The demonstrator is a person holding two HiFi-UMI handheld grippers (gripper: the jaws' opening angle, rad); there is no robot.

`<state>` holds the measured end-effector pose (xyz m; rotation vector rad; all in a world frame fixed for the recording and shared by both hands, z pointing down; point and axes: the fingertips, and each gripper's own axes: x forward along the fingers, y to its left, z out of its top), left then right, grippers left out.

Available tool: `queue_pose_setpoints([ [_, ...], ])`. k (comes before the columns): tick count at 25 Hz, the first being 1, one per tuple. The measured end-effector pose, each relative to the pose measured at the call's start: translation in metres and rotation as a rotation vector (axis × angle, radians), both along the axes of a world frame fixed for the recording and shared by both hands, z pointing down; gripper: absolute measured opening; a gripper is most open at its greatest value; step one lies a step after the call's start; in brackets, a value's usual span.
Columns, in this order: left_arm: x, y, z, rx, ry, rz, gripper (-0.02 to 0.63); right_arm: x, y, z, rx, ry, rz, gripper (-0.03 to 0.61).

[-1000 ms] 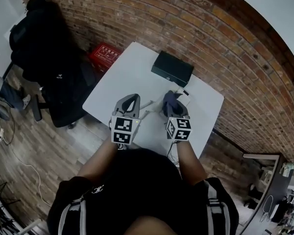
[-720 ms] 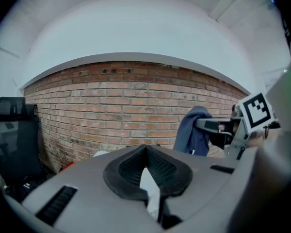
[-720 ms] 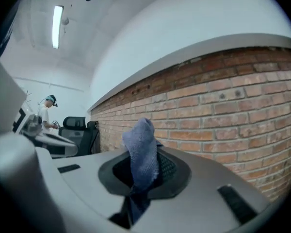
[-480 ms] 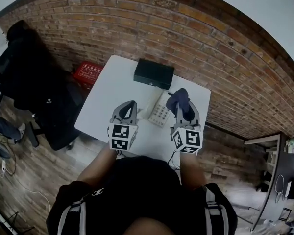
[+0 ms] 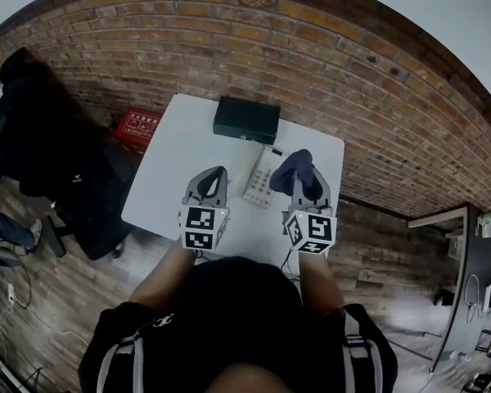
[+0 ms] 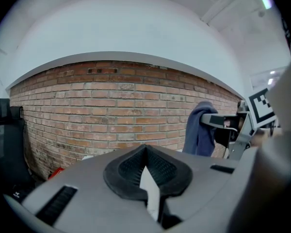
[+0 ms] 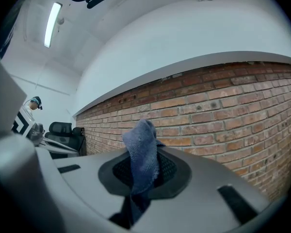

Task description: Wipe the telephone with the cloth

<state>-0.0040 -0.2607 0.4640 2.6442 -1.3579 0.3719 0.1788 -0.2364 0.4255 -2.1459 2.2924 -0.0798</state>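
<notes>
The white telephone lies on the white table, between my two grippers. My right gripper is just right of it, shut on a dark blue cloth. In the right gripper view the cloth sticks up out of the closed jaws of the right gripper, against the brick wall. My left gripper hovers left of the telephone, holding nothing. In its own view the left gripper has its pads together with only a thin white sliver between them. The cloth shows at that view's right.
A black box stands at the table's far edge, against the brick wall. A red crate sits on the floor left of the table, beside a black office chair. The table's right edge is close to my right gripper.
My right gripper has risen with the cloth off the table and shifted right, uncovering the telephone. The left gripper has kept its place. My head view has shifted over the table.
</notes>
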Motion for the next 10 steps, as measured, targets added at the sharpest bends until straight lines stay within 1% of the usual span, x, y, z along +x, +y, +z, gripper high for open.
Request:
queue_pose_setpoints([
  [5,-0.0027,-0.0010,-0.0001,0.002,0.001,-0.002,-0.003,0.0002,-0.0017,-0.0010,0.001,-0.031,-0.004,0.018],
  [10,-0.0099,-0.0038,-0.0015,0.003,0.002,-0.008,-0.003,-0.0064,-0.0087,-0.0050,0.006,-0.083,-0.024,0.018],
])
